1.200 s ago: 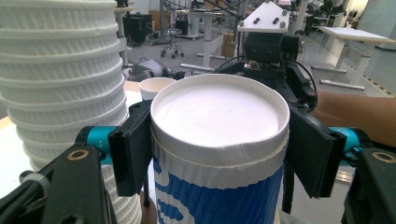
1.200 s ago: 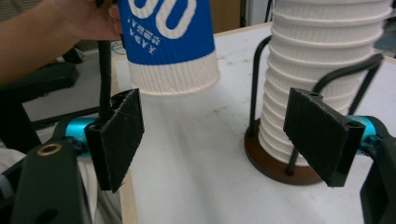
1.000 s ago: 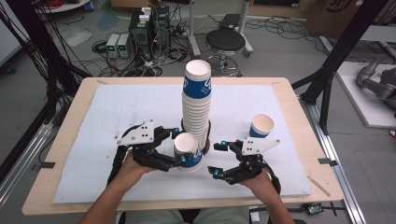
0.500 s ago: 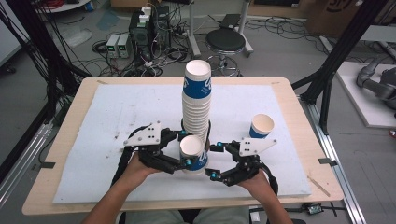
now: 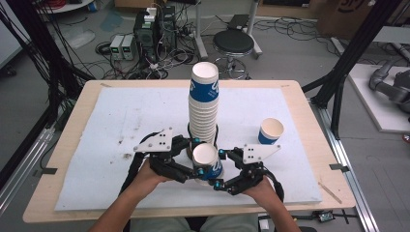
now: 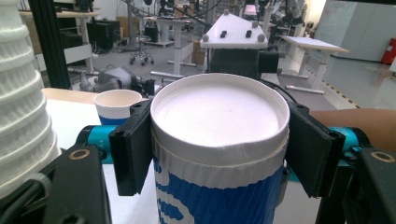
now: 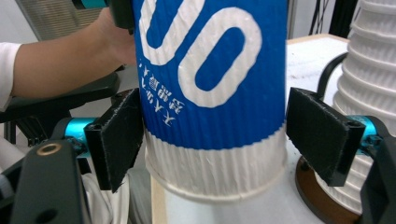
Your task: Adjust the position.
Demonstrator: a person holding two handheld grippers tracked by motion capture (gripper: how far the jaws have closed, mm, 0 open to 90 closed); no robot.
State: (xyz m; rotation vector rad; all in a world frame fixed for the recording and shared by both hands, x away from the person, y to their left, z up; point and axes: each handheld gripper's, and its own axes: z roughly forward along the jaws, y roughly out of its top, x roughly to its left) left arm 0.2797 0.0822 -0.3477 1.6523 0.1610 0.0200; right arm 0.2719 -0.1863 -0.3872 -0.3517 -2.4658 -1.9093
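Observation:
A blue and white paper cup [image 5: 205,155] hangs low over the white mat, its flat white end up and its lipped end down. My left gripper [image 5: 197,162] is shut on its upper white band [image 6: 219,112], one pad [image 6: 133,147] on each side. My right gripper [image 5: 218,169] comes from the opposite side and its pads [image 7: 121,140] lie against the cup's lower white band [image 7: 215,163]. Just behind stands a tall stack of cups [image 5: 203,111], which also rises at the edge of the left gripper view [image 6: 18,93] and the right gripper view [image 7: 373,70].
A single upright cup [image 5: 270,130] stands on the mat [image 5: 96,145] to the right. The stack rests on a black ring [image 7: 322,196]. The wooden table edge [image 5: 174,215] runs close to the hands. Black frame posts [image 5: 348,58] flank the table.
The left gripper carried the cup a little to the right, in front of the stack. The right gripper moved left and now has its jaws around the cup.

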